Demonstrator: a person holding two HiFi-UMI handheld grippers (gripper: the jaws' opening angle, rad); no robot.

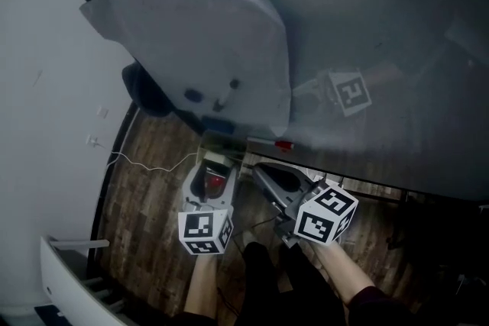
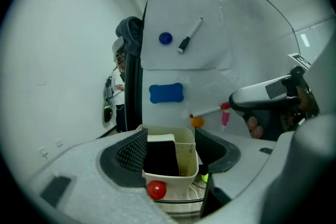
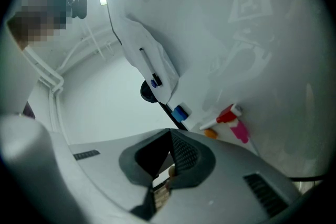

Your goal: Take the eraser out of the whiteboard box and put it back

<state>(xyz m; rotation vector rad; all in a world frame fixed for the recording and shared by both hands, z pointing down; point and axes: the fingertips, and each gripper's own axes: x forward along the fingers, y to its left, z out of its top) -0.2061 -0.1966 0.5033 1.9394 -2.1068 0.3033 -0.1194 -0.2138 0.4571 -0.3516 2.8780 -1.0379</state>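
Note:
A cream whiteboard box (image 2: 187, 162) hangs at the foot of the whiteboard (image 2: 247, 50), with a red round knob (image 2: 156, 190) at its near side. The black eraser (image 2: 160, 157) stands inside the box. My left gripper (image 2: 178, 144) straddles the box with its jaws wide; the right pad stands clear of the box wall, so nothing is gripped. In the head view the left gripper (image 1: 214, 168) sits over the box (image 1: 216, 158). My right gripper (image 1: 260, 170) hovers just to the right, level, jaws together and empty; its pads meet in the right gripper view (image 3: 169, 136).
A paper sheet (image 2: 184, 18) on the board carries a black marker (image 2: 190, 35) and a blue round magnet (image 2: 165, 38). Below are a blue bone-shaped magnet (image 2: 166, 93), a red-capped marker (image 2: 210, 110) and an orange magnet (image 2: 196, 121). A person (image 2: 118, 86) stands behind. A cable (image 1: 145, 163) crosses the wooden floor.

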